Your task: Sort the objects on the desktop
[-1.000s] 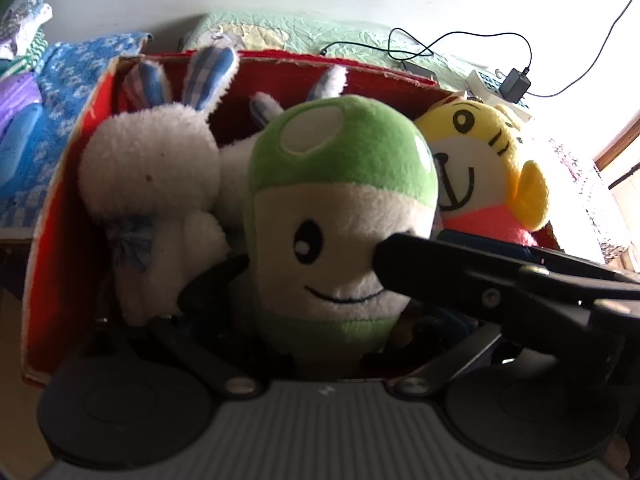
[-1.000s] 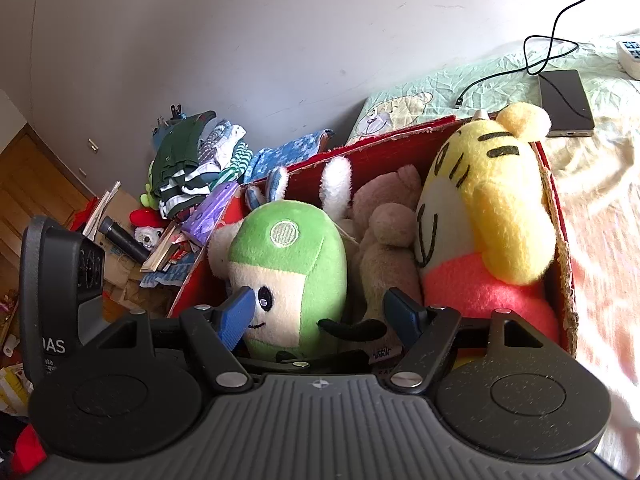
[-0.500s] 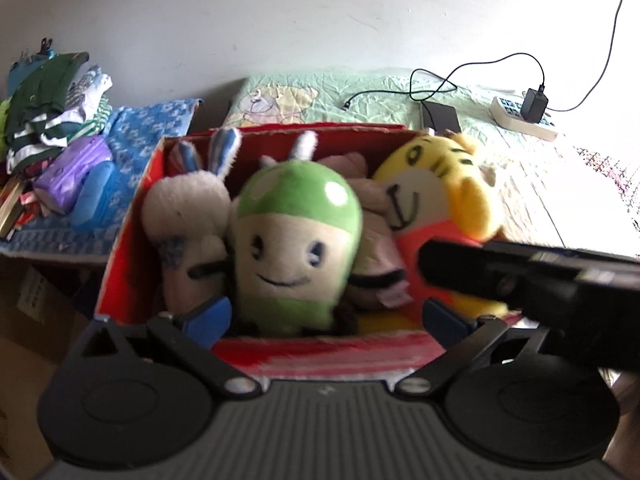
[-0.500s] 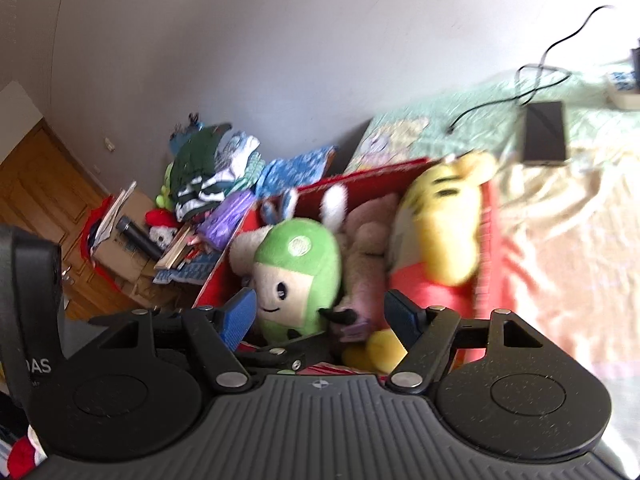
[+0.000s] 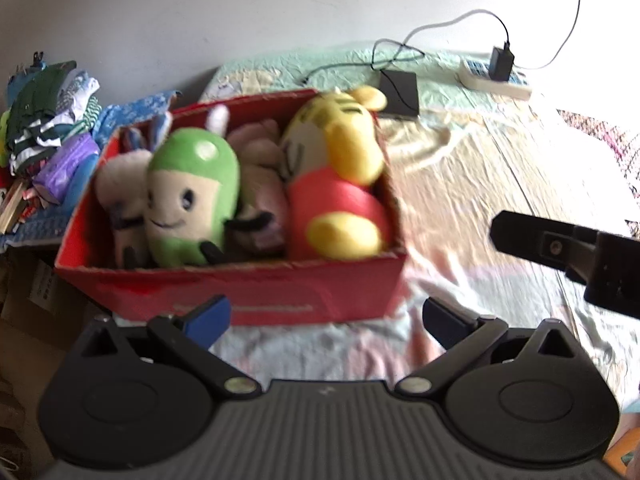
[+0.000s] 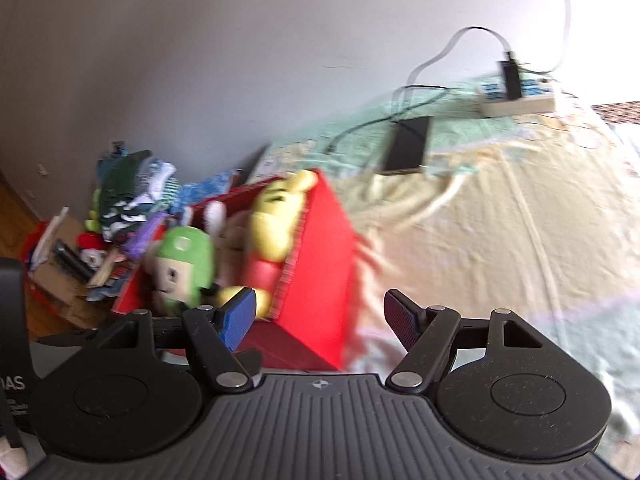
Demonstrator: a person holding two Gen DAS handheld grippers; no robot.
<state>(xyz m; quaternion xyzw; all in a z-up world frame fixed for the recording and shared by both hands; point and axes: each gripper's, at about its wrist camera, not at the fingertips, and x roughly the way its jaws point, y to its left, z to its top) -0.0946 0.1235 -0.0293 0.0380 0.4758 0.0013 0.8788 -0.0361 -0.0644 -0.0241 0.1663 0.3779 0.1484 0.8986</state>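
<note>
A red cardboard box (image 5: 256, 292) (image 6: 320, 264) stands on the bed, packed with plush toys. A green mushroom plush (image 5: 188, 204) (image 6: 182, 268) stands upright near the box's left, with a white rabbit plush (image 5: 120, 192) beside it. A beige bear (image 5: 260, 184) is in the middle and a yellow tiger plush (image 5: 340, 184) (image 6: 272, 224) at the right. My left gripper (image 5: 324, 320) is open and empty, in front of the box's near wall. My right gripper (image 6: 320, 316) is open and empty by the box's right corner; it also enters the left wrist view (image 5: 560, 248).
A dark phone (image 5: 400, 92) (image 6: 406, 144) on a cable, a power strip (image 5: 496, 80) (image 6: 520, 104) and a charger lie on the bed behind the box. Folded clothes (image 5: 44, 120) and clutter sit left of the box. The quilted bedspread (image 6: 500, 240) stretches to the right.
Both grippers have pulled back and up from the box. The left gripper let go of the green plush, which now stands in the box. The right gripper swung to the right.
</note>
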